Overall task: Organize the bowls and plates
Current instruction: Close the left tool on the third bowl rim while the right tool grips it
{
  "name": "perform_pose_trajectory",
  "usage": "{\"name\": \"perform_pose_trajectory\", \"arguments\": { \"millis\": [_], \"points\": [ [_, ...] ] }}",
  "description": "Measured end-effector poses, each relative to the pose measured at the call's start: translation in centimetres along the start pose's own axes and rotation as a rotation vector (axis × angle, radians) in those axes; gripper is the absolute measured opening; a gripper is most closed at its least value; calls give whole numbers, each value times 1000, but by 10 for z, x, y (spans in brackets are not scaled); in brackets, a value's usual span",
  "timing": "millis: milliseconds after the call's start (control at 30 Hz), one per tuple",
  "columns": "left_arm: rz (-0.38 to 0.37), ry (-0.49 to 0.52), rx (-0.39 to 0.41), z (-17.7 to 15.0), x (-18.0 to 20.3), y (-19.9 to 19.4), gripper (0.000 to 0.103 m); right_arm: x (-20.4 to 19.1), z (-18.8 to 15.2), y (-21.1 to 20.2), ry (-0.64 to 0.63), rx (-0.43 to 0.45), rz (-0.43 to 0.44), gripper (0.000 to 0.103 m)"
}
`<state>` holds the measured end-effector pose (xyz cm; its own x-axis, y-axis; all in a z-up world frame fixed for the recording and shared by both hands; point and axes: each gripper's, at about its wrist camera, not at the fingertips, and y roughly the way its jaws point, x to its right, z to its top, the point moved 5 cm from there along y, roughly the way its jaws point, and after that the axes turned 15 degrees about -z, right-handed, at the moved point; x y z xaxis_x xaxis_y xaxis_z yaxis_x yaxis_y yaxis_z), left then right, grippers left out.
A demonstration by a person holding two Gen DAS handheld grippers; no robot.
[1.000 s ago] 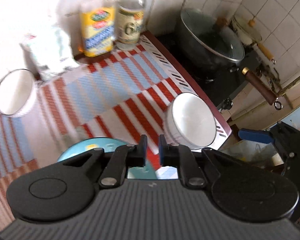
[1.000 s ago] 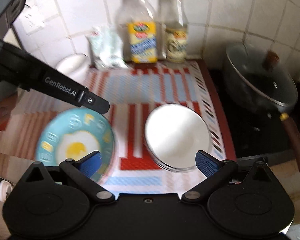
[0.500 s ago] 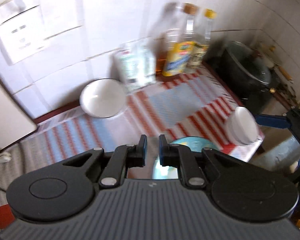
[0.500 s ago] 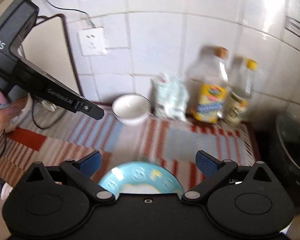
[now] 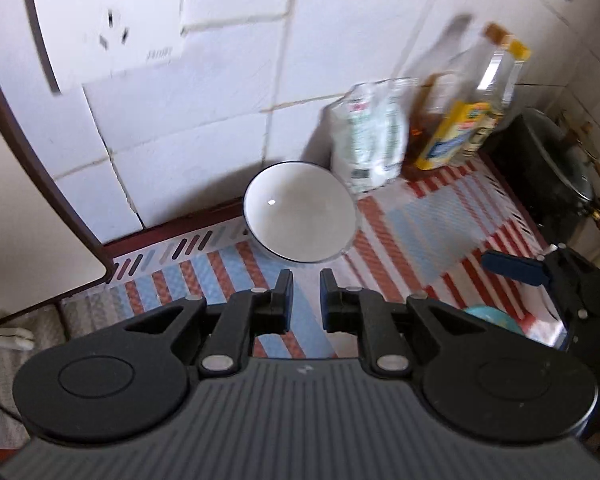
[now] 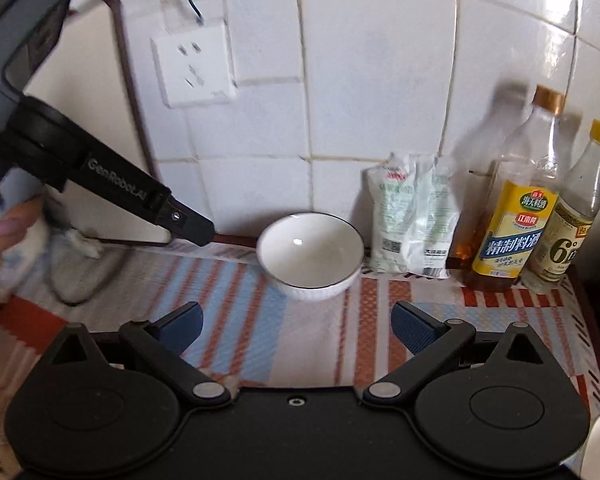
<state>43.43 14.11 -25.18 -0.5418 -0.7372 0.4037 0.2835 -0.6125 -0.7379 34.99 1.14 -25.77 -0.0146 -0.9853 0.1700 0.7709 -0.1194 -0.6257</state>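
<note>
against the tiled wall, at the back of the striped surface [image 6: 236, 300], sits a lone white bowl [image 6: 310, 258], upright and empty, dark-rimmed, just beside a pale plastic packet [image 6: 414, 216] and near two bottles: a yellow-labelled bottle [image 6: 514, 216] and a clear bottle [image 6: 572, 216]. pushed back there, probably, to keep the front of the mat free, which now leaves it apart from the other dishes. facing it from the front, the right claw [image 6: 298, 326], spread wide and holding nothing, blue pads well apart, roughly as wide as the bowl, which suggests readiness to take it by the rim or sides. coming in from the left side, the left claw [image 5: 303, 300], nearly closed with only a narrow gap, gripping nothing, nose aimed at the near rim of the same bowl [image 5: 300, 212]; too narrow as it stands to straddle the bowl wall, so likely just hovering or about to pinch the rim. low at the right edge of the left view, part of a blue plate [image 5: 496, 320] peeks out behind the claw body, close to the right claw's pad. likely step: fetching this stray bowl to join the other crockery. worth care: glazed, slippery rim, packet touching close by.
</note>
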Motion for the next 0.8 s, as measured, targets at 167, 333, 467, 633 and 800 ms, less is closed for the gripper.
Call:
{"name": "perform_pose_trajectory", "arguments": {
  "millis": [167,333,467,633,800],
  "points": [
    [23,-37,-28,9,-29,43,13,-11,0,48,-10,-29,-31,102],
    [81,-6,-59,20,-45,80,13,-19,1,89,6,-57,-51,102],
    [131,32,-103,26,-51,100,20,-25,3,116,27,-99,-28,102],
    [153,36,-122,30,-62,118,23,-31,6,139,26,-118,-39,102],
    [136,36,-126,32,-65,126,13,-36,8,156,32,-127,-27,102]
  ]
}}
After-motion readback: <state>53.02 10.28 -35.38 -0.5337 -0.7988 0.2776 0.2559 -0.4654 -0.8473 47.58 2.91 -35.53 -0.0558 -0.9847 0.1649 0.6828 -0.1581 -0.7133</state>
